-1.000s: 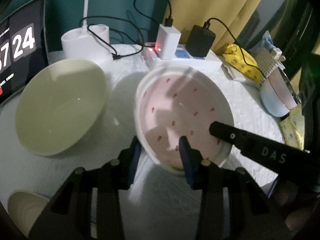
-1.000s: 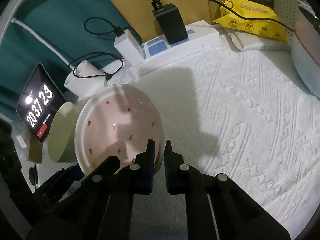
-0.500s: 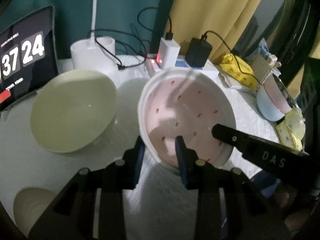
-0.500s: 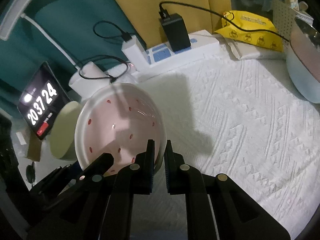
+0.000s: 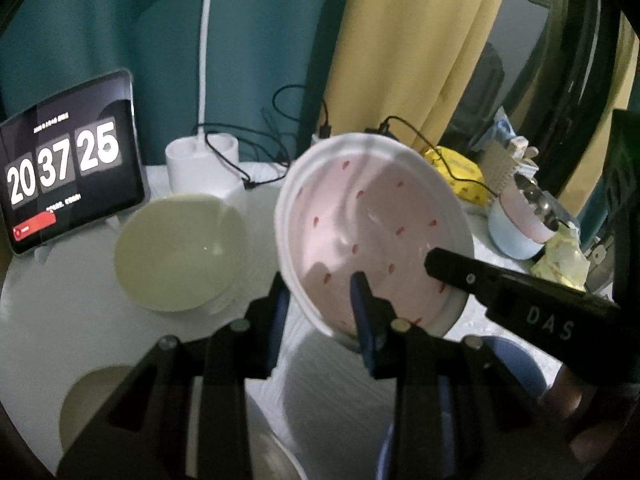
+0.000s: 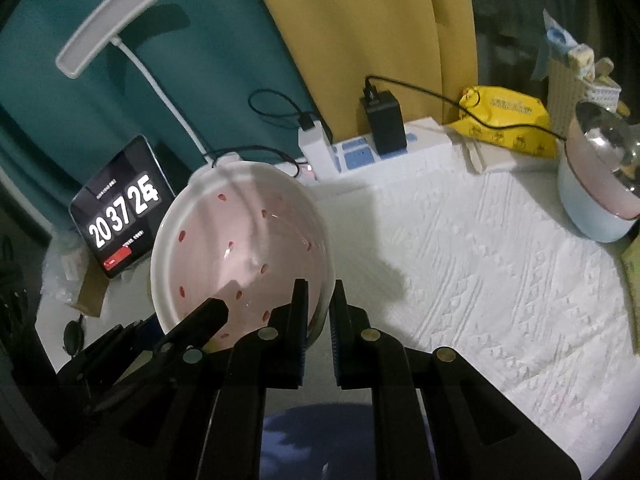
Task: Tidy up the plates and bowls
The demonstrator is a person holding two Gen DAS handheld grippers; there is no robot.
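A pink plate (image 5: 372, 232) with red dots and a white rim hangs tilted above the white tablecloth (image 6: 500, 280), held by both grippers. My left gripper (image 5: 320, 284) is shut on its near rim, one blue pad inside and one outside. My right gripper (image 6: 319, 288) is shut on the plate's (image 6: 240, 248) right edge; it shows in the left wrist view as a black finger (image 5: 520, 300) reaching in from the right. A pale green bowl (image 5: 180, 252) stands on the table to the left of the plate.
A tablet clock (image 5: 68, 160) leans at the back left beside a white lamp base (image 5: 200, 160). A power strip (image 6: 384, 148) with chargers and a yellow packet (image 6: 504, 116) line the back. A pink and blue bowl stack (image 6: 596, 184) stands far right. A cream bowl (image 5: 92, 400) lies near left.
Both grippers have risen with the pink plate between them. The plate has left the tablecloth and tilted up towards the cameras. The green bowl has stayed put.
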